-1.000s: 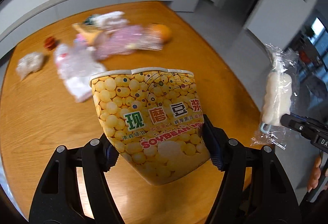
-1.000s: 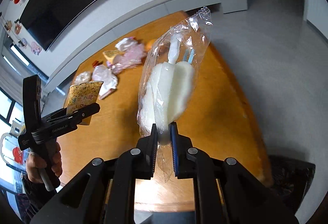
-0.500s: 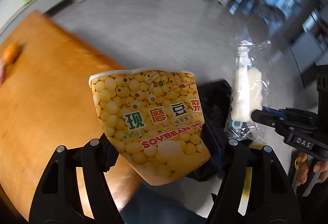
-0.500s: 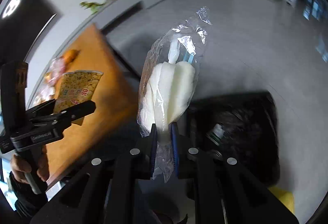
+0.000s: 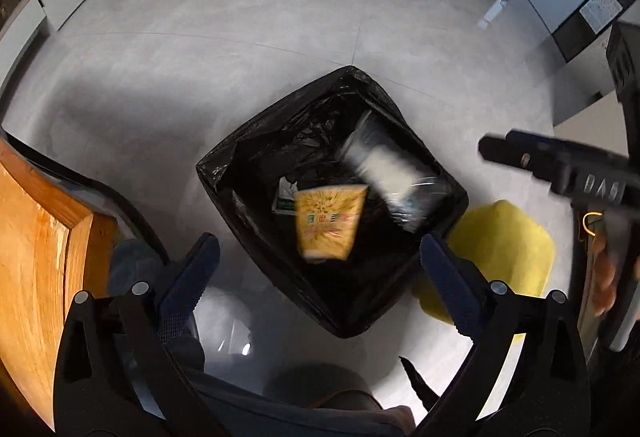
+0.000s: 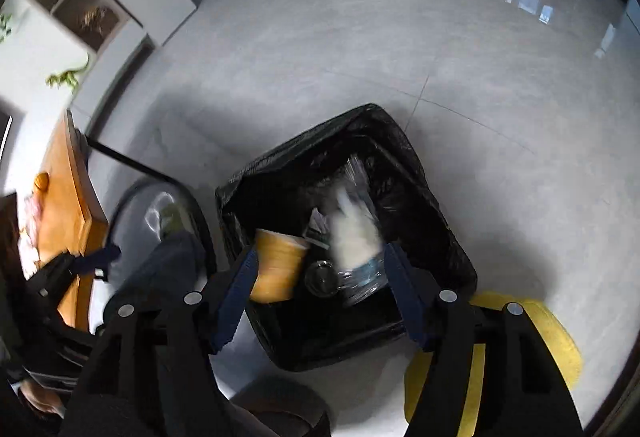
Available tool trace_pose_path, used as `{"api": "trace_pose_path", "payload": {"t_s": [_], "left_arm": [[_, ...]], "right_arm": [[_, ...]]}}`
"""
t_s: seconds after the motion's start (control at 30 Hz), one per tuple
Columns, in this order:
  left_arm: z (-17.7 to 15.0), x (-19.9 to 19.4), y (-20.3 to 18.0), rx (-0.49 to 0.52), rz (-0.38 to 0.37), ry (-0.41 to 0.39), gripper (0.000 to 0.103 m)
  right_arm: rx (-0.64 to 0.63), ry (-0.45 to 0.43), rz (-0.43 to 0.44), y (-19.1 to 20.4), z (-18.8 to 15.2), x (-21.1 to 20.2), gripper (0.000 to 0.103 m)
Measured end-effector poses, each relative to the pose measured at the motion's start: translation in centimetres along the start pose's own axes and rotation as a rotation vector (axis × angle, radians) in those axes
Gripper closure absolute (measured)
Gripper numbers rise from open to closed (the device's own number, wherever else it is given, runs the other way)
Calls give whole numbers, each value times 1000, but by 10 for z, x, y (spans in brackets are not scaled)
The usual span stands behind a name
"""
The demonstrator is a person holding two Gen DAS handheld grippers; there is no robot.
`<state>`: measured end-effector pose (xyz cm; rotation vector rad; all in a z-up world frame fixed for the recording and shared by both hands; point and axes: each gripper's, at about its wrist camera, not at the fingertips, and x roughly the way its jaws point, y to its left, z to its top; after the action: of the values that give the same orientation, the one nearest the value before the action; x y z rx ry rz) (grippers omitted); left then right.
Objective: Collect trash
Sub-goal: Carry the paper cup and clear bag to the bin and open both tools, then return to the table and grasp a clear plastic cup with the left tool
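**Both pieces of trash drop over the black-lined bin**

Both grippers point steeply down at the floor, right above the bin [image 5: 332,205]. The left gripper [image 5: 316,269] has its jaws spread as wide as they go, having just been opening, and there is nothing between its blue pads. The yellow soybean-milk cup [image 5: 330,223], blurred, is clear of the fingers, within the mouth of the bin, its printed side facing up in the left wrist view.

The right gripper [image 6: 320,277] shows the same story: jaws apart, just been opening, pads pressing on nothing. The clear plastic bag with the white contents [image 6: 356,233] is smeared with blur inside the bin's outline, just beside the cup [image 6: 278,265]. In the left wrist view that bag [image 5: 392,169] sits toward the bin's far right wall.

The bin wears a black liner [image 6: 400,141] folded over its rim, and some scraps and a dark round item lie deeper inside. A yellow pad [image 5: 504,245] lies on the grey tiled floor [image 5: 240,37], touching the bin's right side. The wooden table edge [image 5: 36,245] shows at the left, with a dark trouser leg [image 6: 168,257] between it and the bin.
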<state>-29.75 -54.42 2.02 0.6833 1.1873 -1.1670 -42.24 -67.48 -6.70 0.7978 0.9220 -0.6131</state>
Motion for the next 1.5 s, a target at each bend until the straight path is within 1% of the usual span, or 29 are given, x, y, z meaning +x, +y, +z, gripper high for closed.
{"api": "trace_pose_path", "payload": {"t_s": [0.13, 0.27, 0.37, 0.57, 0.73, 0.77, 0.87, 0.97, 1.03, 1.1, 1.17, 1.3, 1.33, 1.4, 1.47, 1.5], "left_arm": [[-10, -18, 10, -28, 24, -47, 6], [-17, -38, 38, -81, 47, -87, 6], [-25, -49, 56, -116, 66, -112, 6], [-56, -82, 115, -215, 101, -165, 6], [-93, -118, 178, -326, 169, -217, 6], [-101, -125, 191, -352, 189, -225, 6], [-130, -148, 237, -452, 253, -252, 6], [-159, -173, 287, -561, 337, -277, 6], [-181, -192, 324, -644, 395, -297, 6], [-200, -210, 356, -711, 441, -313, 6], [-215, -226, 386, -770, 491, -323, 6], [-236, -242, 439, -838, 535, -328, 6], [-240, -244, 451, -847, 541, -325, 7], [-242, -247, 477, -866, 545, -317, 15], [-243, -244, 500, -886, 538, -281, 31], [-244, -241, 509, -892, 536, -265, 33]], "right_arm": [[-31, -6, 27, 10, -5, -4, 37], [-95, -8, 63, 30, 3, -10, 37], [-153, -6, 79, 62, 2, -14, 37], [-300, 15, 136, 148, 5, -14, 37], [-425, 49, 208, 233, 3, -7, 37], [-443, 56, 215, 244, 2, -5, 37], [-520, 84, 237, 296, -2, 5, 37], [-588, 111, 248, 339, -7, 15, 37], [-625, 124, 257, 361, -12, 20, 37], [-669, 141, 268, 387, -18, 27, 37], [-698, 156, 275, 405, -23, 32, 37], [-756, 191, 280, 445, -32, 44, 37], [-770, 199, 280, 454, -34, 46, 37], [-796, 207, 280, 474, -39, 49, 37], [-826, 216, 287, 494, -43, 51, 37], [-836, 217, 290, 501, -45, 52, 37]]}}
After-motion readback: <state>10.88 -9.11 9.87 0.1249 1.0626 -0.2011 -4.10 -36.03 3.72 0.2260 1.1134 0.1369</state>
